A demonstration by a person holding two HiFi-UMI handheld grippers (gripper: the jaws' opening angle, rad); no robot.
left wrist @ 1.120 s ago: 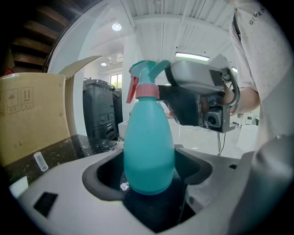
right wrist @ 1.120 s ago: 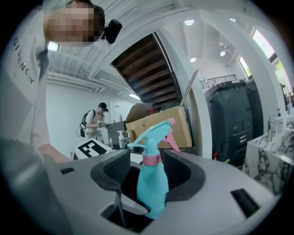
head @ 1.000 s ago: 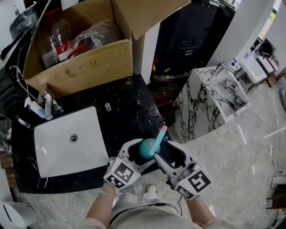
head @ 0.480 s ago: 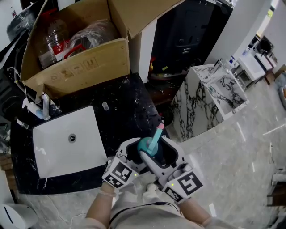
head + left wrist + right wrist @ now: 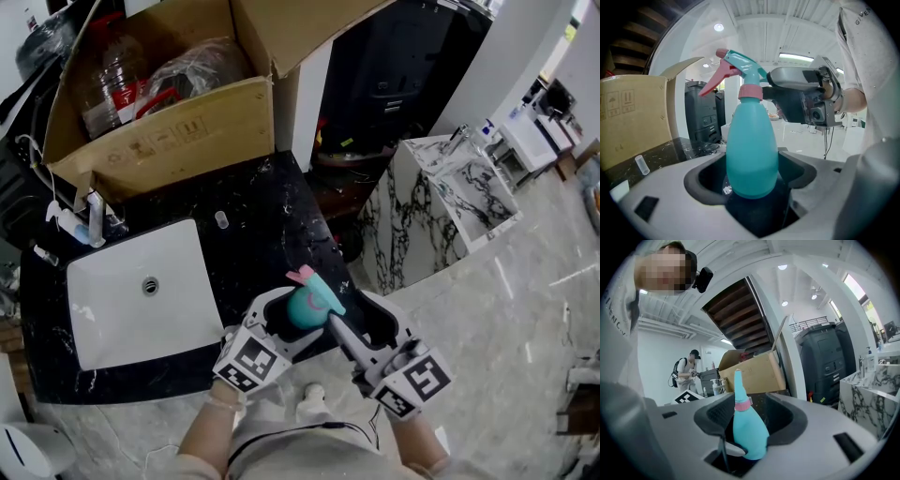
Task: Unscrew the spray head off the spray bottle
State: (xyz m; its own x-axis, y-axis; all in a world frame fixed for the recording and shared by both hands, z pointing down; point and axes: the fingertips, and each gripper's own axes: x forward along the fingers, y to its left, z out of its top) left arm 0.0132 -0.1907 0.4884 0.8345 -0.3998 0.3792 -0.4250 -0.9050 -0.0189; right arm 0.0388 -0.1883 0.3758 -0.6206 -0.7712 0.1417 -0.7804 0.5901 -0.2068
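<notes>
A teal spray bottle (image 5: 305, 307) stands upright over the counter's front edge. My left gripper (image 5: 289, 321) is shut on its round body (image 5: 751, 154). The spray head (image 5: 740, 70) is teal with a pink trigger and a pink collar (image 5: 750, 91). In the head view the spray head (image 5: 314, 289) points left. My right gripper (image 5: 330, 317) reaches in from the right at neck height. Its jaws are closing on the spray head, and the bottle (image 5: 749, 432) fills the gap between them. From the left gripper view the right gripper (image 5: 790, 93) sits just behind the collar.
The bottle hangs above a black marble counter (image 5: 272, 216) with a white sink basin (image 5: 103, 309). An open cardboard box (image 5: 159, 141) stands at the back. A small vial (image 5: 220, 219) and some bottles (image 5: 94, 220) lie near it. A marble pedestal (image 5: 441, 206) stands right. A person (image 5: 686, 369) stands far off.
The spray head has turned: its pink trigger pointed up-right before and now points left. My right gripper swung in toward the left, then back out to the right. The left gripper stayed.
</notes>
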